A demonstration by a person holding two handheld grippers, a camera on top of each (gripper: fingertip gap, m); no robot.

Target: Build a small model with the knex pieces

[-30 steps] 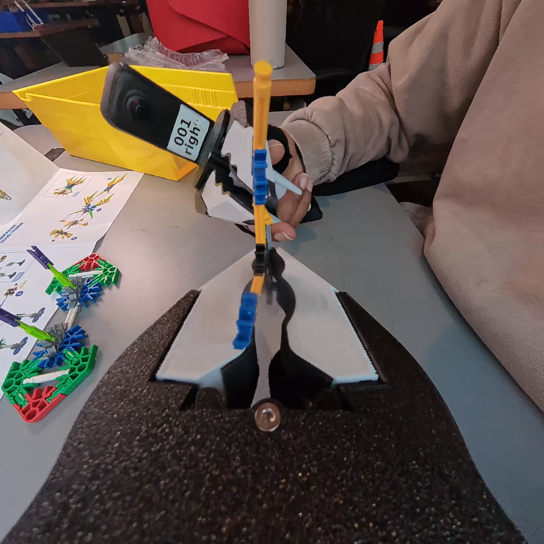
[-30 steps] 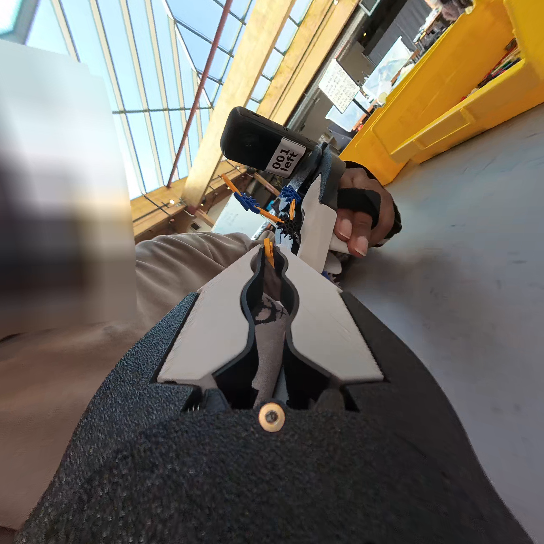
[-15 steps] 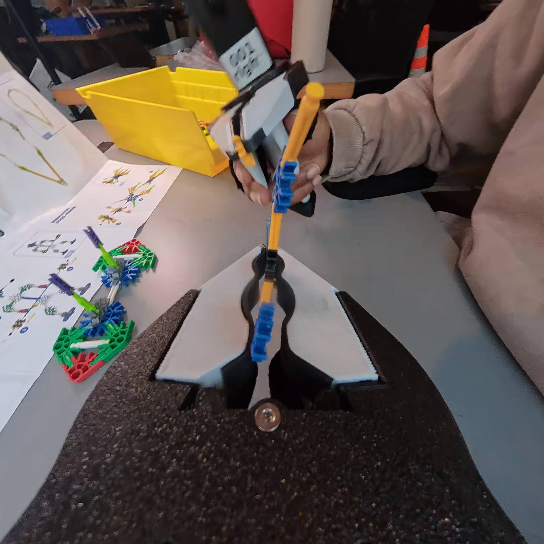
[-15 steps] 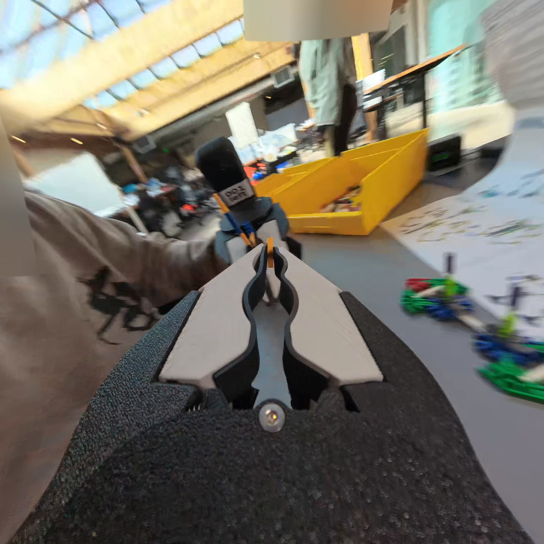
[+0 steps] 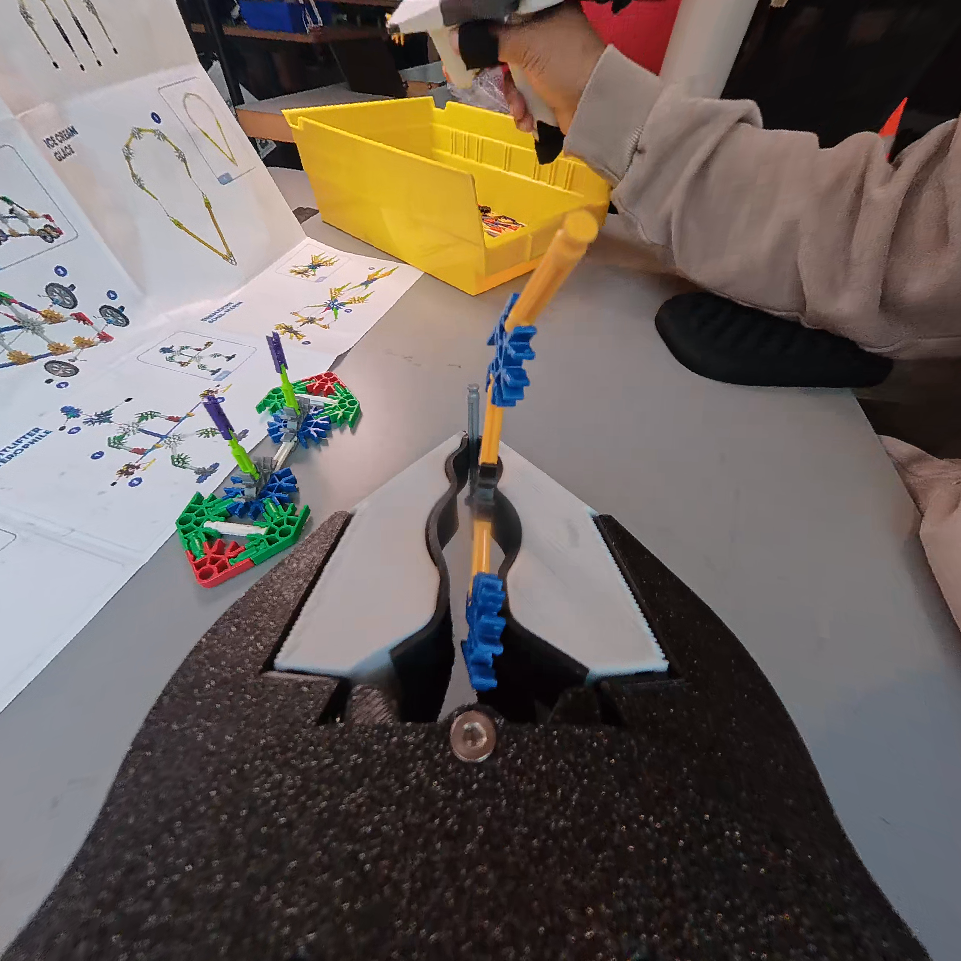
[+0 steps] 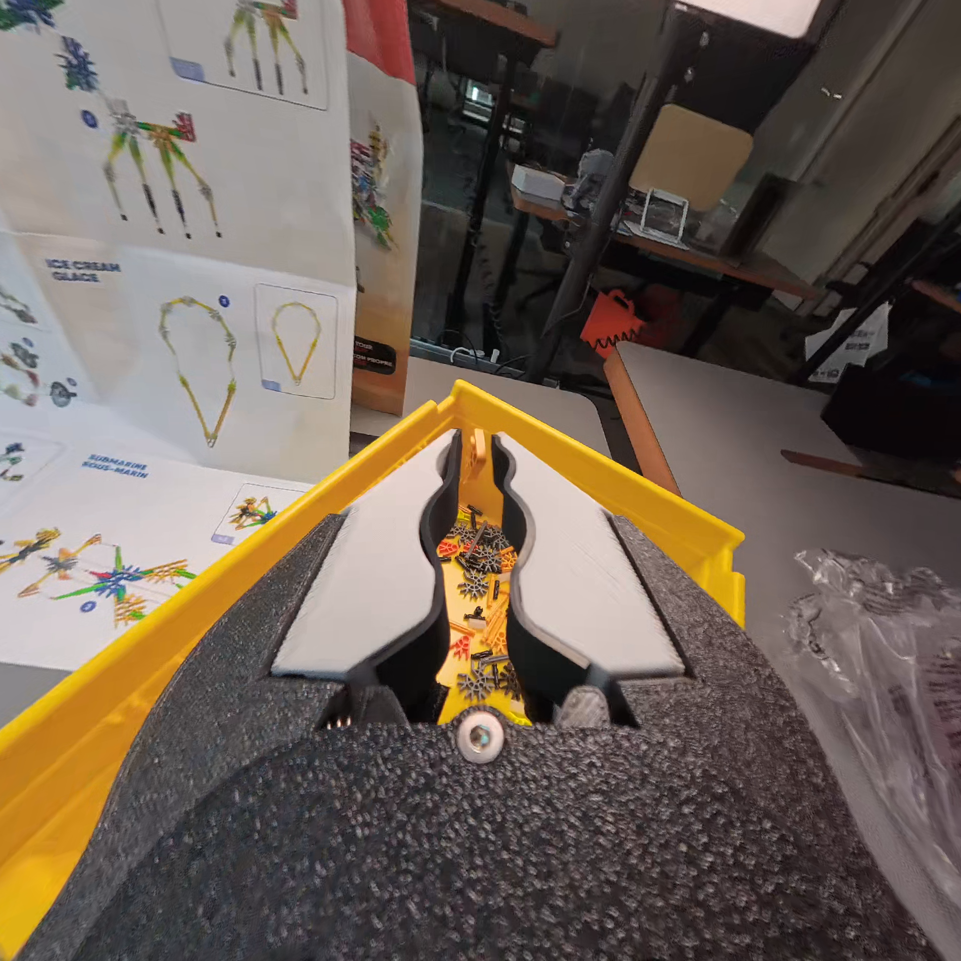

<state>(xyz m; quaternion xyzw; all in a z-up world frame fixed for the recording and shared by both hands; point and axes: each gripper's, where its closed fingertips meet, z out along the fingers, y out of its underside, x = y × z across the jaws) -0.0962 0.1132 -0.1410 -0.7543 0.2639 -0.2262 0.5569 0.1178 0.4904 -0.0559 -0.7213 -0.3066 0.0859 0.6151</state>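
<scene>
- Left tongs (image 5: 481,468) pinch a rod assembly (image 5: 507,374) at a dark connector near its middle: orange rods, two blue snowflake connectors, a short grey rod beside the grip. It sticks up and leans right, above the desk (image 5: 702,520).
- Right tongs (image 6: 476,457) are nearly pressed together, with a small orange connector (image 6: 476,452) between the tips; contact looks likely, but a firm grip cannot be told from this view.
- Right tongs hang over the yellow bin (image 6: 650,499), pointing down into it. Loose parts (image 6: 481,572), grey, black, orange and red, lie on the bin floor.
- In the left wrist view the right tongs and hand (image 5: 541,78) sit at the top edge, above the bin's far end, well apart from the rod assembly.
- Left of the left tongs, a finished-looking multicolour build (image 5: 260,483), green, red, blue with purple-tipped uprights, rests partly on the instruction sheets (image 5: 130,338).
- A clear plastic bag (image 6: 884,676) lies just right of the bin.
- Progress, as a judgement: one sub-build looks done, the rod assembly is only partly built, and many parts remain unused in the bin.
</scene>
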